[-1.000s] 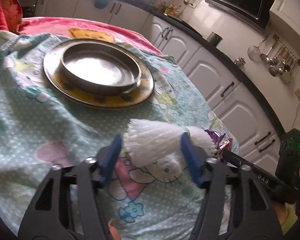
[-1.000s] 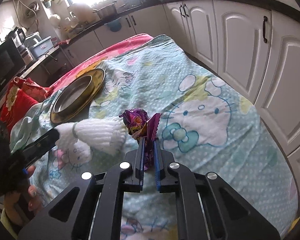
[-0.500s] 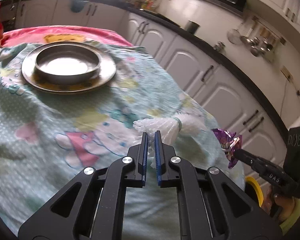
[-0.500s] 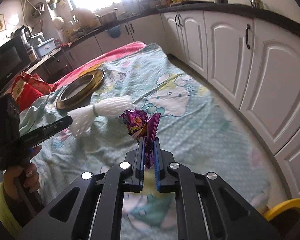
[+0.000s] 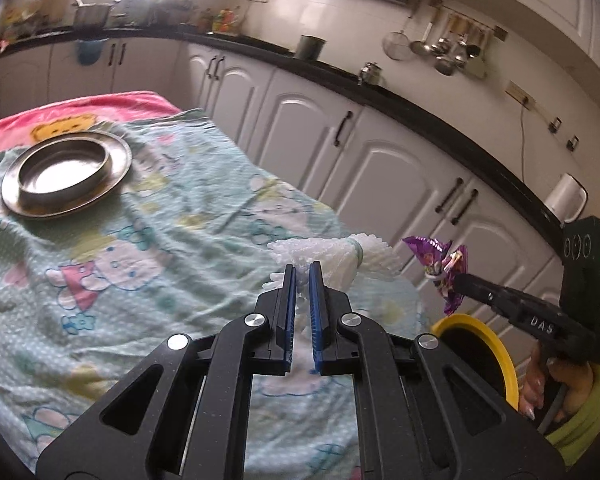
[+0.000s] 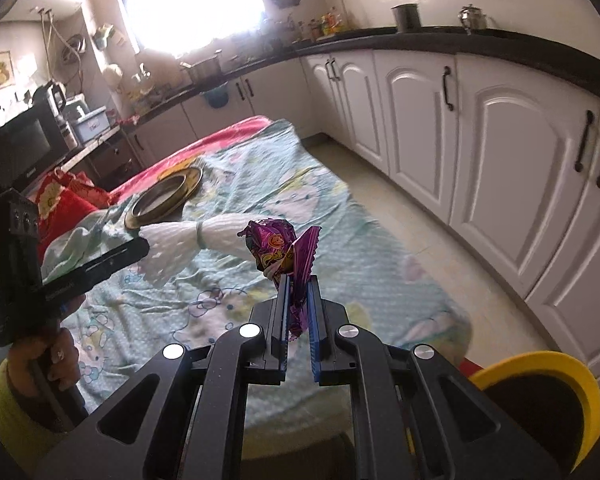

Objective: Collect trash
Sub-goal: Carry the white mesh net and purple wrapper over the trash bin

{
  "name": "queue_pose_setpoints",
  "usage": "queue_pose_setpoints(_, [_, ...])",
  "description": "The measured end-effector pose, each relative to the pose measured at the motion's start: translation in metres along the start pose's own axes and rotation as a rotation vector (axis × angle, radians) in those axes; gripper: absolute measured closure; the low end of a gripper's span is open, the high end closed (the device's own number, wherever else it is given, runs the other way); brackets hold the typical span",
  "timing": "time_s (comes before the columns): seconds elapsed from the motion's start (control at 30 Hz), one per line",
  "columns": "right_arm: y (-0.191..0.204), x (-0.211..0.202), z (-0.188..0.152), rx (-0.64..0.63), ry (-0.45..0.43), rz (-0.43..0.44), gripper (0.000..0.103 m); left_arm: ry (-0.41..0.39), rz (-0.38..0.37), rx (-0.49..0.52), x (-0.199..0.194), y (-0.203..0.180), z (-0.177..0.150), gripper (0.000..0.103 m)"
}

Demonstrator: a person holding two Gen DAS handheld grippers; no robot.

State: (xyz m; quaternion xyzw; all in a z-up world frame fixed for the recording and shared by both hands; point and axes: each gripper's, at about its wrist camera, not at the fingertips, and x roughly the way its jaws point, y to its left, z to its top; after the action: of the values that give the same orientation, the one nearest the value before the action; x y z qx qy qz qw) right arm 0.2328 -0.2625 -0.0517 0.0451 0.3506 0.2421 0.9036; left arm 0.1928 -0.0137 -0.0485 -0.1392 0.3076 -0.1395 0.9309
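My left gripper point(image 5: 302, 270) is shut on a white foam net sleeve point(image 5: 332, 258) and holds it in the air above the right end of the cloth-covered table point(image 5: 148, 240). The sleeve also shows in the right wrist view point(image 6: 188, 242), hanging from the left gripper point(image 6: 142, 248). My right gripper point(image 6: 298, 280) is shut on a purple candy wrapper point(image 6: 280, 250), lifted off the table. In the left wrist view the wrapper point(image 5: 440, 266) sits just above a yellow-rimmed bin point(image 5: 476, 354). The bin point(image 6: 540, 400) is at the lower right of the right wrist view.
A metal bowl on a metal plate point(image 5: 66, 172) stands at the far end of the table. White kitchen cabinets point(image 6: 480, 152) run along the right side with tiled floor point(image 6: 420, 224) between them and the table. A red cushion point(image 6: 66, 208) lies at the left.
The left gripper closed on the foam sleeve and lifted it. Both grippers rose and pulled back toward the table's right end, and the yellow bin came into view.
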Motion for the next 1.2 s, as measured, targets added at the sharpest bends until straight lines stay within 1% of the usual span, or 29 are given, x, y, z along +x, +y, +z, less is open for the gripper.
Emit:
queue_pose_setpoints(0.4, [-0.032,-0.062,-0.011,0.062,-0.069,-0.055,0.095,0.006,-0.058,0.116,-0.004,-0.054,-0.008,0.1])
queue_pose_setpoints(0.63, [-0.048,-0.096,-0.024,0.086,-0.1,-0.087,0.095,0.007,-0.073,0.165,-0.007,-0.078,-0.012,0.1])
queue_pose_setpoints(0.97, [-0.059,-0.124,-0.037,0.098,-0.135,-0.133,0.095,0.011,-0.096,0.239,-0.013,-0.11,-0.022,0.1])
queue_pose_setpoints(1.2, [-0.066,-0.141,-0.048,0.093,-0.147,-0.172,0.095,0.016,-0.126,0.294,-0.016,-0.134,-0.029,0.1])
